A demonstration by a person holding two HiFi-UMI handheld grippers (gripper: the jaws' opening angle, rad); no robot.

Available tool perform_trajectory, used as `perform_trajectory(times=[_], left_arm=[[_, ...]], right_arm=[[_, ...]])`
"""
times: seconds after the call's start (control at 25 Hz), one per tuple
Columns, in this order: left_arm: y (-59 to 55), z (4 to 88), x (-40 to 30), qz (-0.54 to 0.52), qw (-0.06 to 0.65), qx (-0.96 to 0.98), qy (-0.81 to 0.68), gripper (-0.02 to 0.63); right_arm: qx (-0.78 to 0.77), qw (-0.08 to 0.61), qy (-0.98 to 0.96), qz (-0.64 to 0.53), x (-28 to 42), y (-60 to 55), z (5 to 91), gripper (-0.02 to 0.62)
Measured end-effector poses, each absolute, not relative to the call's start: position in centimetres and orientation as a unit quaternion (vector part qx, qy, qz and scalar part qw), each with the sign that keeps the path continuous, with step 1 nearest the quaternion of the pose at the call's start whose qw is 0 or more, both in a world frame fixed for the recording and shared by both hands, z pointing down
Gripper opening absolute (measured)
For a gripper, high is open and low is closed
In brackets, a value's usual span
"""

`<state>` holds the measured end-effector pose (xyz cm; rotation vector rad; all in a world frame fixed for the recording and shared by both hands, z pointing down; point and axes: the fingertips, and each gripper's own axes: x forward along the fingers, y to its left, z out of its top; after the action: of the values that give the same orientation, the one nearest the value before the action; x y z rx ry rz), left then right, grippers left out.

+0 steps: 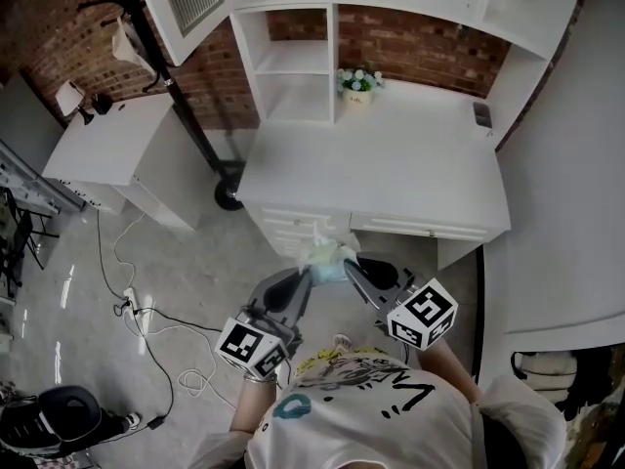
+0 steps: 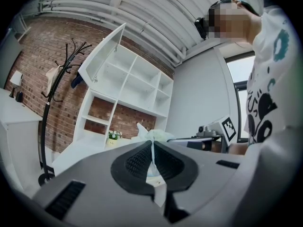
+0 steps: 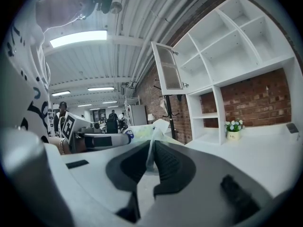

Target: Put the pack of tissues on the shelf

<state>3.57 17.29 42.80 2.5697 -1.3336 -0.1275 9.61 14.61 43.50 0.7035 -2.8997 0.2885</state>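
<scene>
I have the pack of tissues (image 1: 328,257) slung between my two tools. The fingers of my left gripper (image 2: 152,151) are pressed together on a thin flap of its wrapper. Those of my right gripper (image 3: 150,156) are likewise closed hard on the film at the other end, with only that sliver of plastic between the ribbed black pads. The pack is soft, pale and crinkly, a loose pillow shape that bunches up where I pinch it. Its long axis seems to run across me, from one hand to the other. It hangs in the air just short of the near edge of the white counter (image 1: 410,179), not resting on anything. The shelf (image 1: 298,71) lies straight ahead and up, past the smooth counter top, with its open white compartments against the brick wall (image 1: 420,47) and a small flower pot (image 1: 358,84) beside them. Those compartments sit toward my left, so I judge my left hand the nearer one.
</scene>
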Motion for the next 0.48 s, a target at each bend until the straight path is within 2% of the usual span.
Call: perform_trajectory(times=[0.48], left_arm=[[12.6,42.3,0.5,-0.043,0.11,0.878,-0.464,0.018]], right_arm=[[0.229,0.066,-0.966,0.104,6.4,10.0,43.5,0.037]])
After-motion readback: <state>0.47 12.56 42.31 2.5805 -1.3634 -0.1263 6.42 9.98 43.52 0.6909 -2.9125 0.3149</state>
